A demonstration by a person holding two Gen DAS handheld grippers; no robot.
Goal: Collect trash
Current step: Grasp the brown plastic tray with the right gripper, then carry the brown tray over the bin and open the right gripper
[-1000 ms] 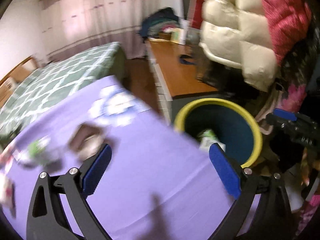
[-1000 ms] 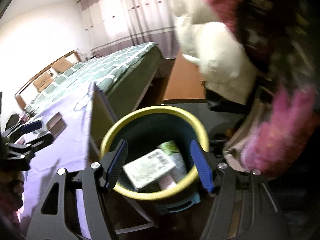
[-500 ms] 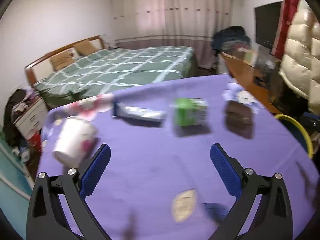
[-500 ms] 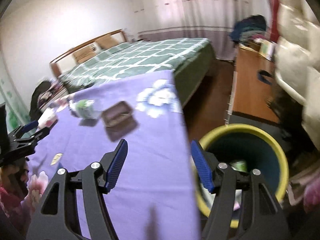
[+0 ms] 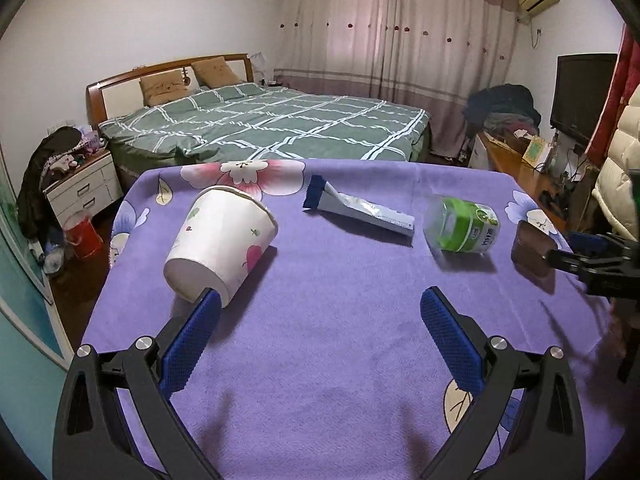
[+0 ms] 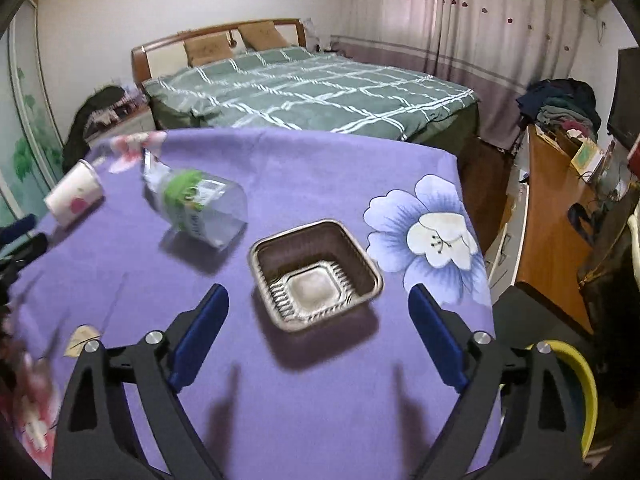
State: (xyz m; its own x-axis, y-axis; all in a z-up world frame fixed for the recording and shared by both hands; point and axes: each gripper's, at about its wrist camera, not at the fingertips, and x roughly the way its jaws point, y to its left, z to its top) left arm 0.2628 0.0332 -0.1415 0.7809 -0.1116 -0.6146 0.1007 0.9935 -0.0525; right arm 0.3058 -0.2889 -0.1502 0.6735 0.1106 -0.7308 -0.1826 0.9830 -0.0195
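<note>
The yellow-rimmed bin [image 6: 584,384] is mostly hidden behind the right gripper [image 6: 318,308].

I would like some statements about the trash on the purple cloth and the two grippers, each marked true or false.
1. The paper cup lies on its side. True.
2. The right gripper holds the brown tray. False: it is open, and the tray lies on the cloth in front of it.
3. The left gripper is open and empty. True.
4. The green-labelled bottle stands upright. False: it lies on its side.
5. The foil wrapper lies between cup and bottle. True.
</note>
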